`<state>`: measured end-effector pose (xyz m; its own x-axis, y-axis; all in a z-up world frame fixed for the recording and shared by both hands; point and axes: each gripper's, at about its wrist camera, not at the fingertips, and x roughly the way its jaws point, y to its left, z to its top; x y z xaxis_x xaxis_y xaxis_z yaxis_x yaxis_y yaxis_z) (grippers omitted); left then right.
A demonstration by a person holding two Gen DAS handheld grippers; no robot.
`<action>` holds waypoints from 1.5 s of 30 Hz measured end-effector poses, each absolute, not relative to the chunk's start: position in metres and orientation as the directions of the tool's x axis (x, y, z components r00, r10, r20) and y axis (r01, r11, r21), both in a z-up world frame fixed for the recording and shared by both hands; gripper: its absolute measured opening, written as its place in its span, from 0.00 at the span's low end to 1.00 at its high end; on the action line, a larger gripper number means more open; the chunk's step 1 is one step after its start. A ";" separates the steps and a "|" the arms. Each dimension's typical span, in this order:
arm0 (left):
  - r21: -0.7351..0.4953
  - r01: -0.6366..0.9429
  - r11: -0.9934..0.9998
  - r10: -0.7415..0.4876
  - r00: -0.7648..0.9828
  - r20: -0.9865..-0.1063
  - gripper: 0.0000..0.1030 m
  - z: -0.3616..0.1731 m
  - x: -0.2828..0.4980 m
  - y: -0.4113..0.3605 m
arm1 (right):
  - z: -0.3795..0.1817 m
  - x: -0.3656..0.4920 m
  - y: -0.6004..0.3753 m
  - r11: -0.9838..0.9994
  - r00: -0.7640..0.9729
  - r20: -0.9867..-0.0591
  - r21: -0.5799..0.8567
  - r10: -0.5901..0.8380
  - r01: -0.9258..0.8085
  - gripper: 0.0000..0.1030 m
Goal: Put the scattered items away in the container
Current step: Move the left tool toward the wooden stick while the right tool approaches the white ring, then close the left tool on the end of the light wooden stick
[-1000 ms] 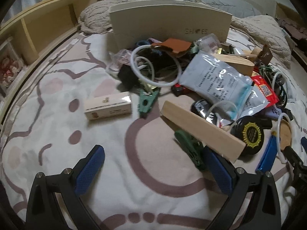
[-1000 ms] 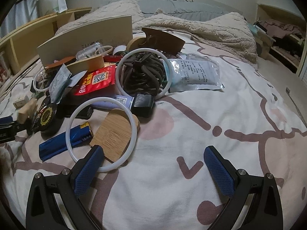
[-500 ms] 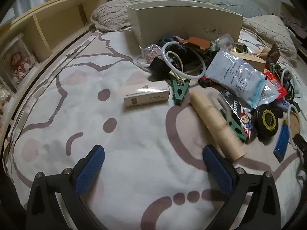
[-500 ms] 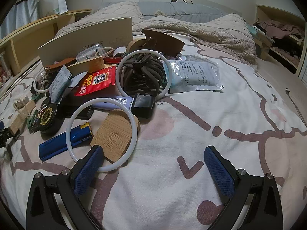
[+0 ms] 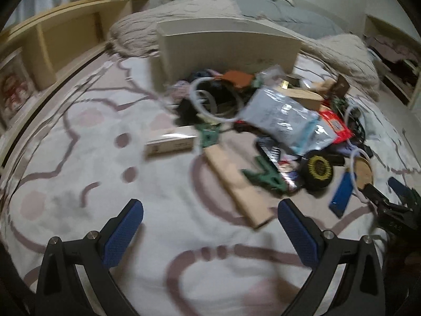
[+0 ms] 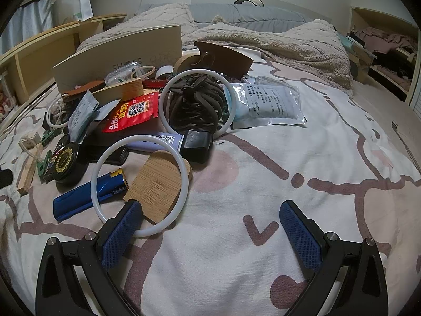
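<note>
A pile of small items lies on the bed in front of a beige shoe box (image 5: 229, 44), which also shows in the right wrist view (image 6: 118, 58). In the blurred left wrist view my left gripper (image 5: 210, 226) is open and empty, just short of a wooden slat (image 5: 236, 184), a green clip (image 5: 265, 173) and a small cream box (image 5: 171, 142). My right gripper (image 6: 210, 226) is open and empty, its left finger over a white ring (image 6: 139, 181) lying on a bamboo lid (image 6: 160, 184) and a blue lighter (image 6: 81, 197).
A wooden shelf (image 5: 52, 42) runs along the bed's left side. A fleece blanket (image 6: 289, 42) is heaped at the back. A red packet (image 6: 131, 113), mask packs (image 6: 265, 105), a black round tin (image 6: 65, 160) and dark hair claws (image 6: 194, 105) fill the pile.
My left gripper has pulled back from the pile and swung, blurring its view; the slat and green clip shifted. My right gripper has barely moved.
</note>
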<state>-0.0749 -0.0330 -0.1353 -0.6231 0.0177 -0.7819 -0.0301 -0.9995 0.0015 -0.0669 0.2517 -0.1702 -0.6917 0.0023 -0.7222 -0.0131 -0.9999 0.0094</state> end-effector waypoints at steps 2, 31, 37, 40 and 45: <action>0.029 -0.051 -0.998 0.009 -0.619 -0.785 1.00 -0.140 -0.080 -0.020 | -0.170 -0.067 0.252 -1.000 -0.692 -0.722 0.009 0.002 -0.013 1.00; 0.008 0.159 -0.987 -0.103 -0.595 -0.797 0.99 -0.153 -0.090 -0.100 | -0.171 -0.065 0.250 -1.000 -0.702 -0.712 -0.002 0.015 -0.019 1.00; 0.036 0.121 -0.992 -0.102 -0.600 -0.793 0.98 -0.165 -0.093 -0.080 | -0.173 -0.061 0.243 -0.998 -0.681 -0.729 -0.049 0.060 -0.034 1.00; 0.068 0.100 -0.993 -0.115 -0.614 -0.781 0.98 -0.168 -0.091 -0.076 | -0.172 -0.060 0.241 -0.997 -0.666 -0.741 -0.065 0.082 -0.051 1.00; 0.052 0.092 -0.994 -0.098 -0.619 -0.780 0.98 -0.169 -0.088 -0.079 | -0.171 -0.056 0.242 -0.996 -0.642 -0.762 -0.076 0.087 -0.044 1.00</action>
